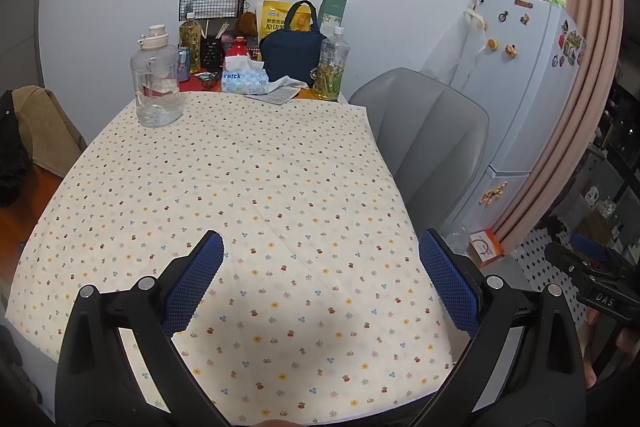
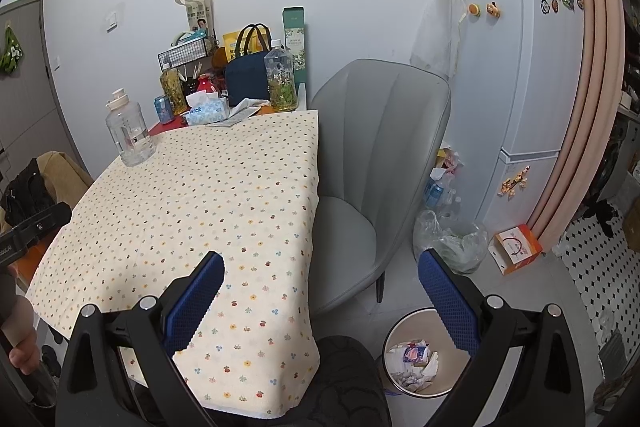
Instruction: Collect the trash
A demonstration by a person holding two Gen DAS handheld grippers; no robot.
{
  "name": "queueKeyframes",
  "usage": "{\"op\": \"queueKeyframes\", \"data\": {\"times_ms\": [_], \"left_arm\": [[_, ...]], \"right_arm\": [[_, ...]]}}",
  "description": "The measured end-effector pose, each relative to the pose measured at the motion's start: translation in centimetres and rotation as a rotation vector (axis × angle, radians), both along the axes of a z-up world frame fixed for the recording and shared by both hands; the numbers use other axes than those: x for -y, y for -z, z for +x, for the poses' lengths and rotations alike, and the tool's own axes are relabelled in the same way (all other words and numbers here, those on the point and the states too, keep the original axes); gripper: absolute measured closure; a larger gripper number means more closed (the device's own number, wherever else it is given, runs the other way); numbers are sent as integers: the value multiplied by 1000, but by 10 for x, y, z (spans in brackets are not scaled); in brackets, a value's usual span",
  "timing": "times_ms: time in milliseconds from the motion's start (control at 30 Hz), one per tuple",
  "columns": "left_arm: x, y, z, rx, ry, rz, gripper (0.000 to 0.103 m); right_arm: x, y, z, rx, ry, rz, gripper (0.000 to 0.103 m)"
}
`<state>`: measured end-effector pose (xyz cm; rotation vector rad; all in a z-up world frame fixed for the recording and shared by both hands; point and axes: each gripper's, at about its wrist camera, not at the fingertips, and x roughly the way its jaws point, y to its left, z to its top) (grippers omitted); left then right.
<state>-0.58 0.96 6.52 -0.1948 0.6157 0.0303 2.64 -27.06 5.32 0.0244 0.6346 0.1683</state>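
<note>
Both claws hang spread wide with nothing between their blue pads: the left gripper [image 1: 320,281] low over the flowered tablecloth [image 1: 248,187], the right gripper [image 2: 320,301] at the cloth's right edge. The trash sits in the round bin [image 2: 390,337] at the lower right of the right view, crumpled paper [image 2: 412,363] inside. A grey chair [image 2: 372,155] stands mid-frame, a fridge [image 2: 520,75] at the upper right.

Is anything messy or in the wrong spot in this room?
Yes. An orange-and-white box lies tipped over on the floor by the fridge, and loose bags and bottles are piled behind the grey chair. On the table, a crumpled tissue sits beside the tissue box. Nothing looks spilled.
</note>
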Motion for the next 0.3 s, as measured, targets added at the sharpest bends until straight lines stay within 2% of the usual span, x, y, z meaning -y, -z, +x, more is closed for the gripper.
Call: {"op": "queueKeyframes", "data": {"times_ms": [300], "left_arm": [[0, 5, 5, -21, 4, -7, 6]], "right_arm": [[0, 5, 3, -14, 1, 0, 8]]}}
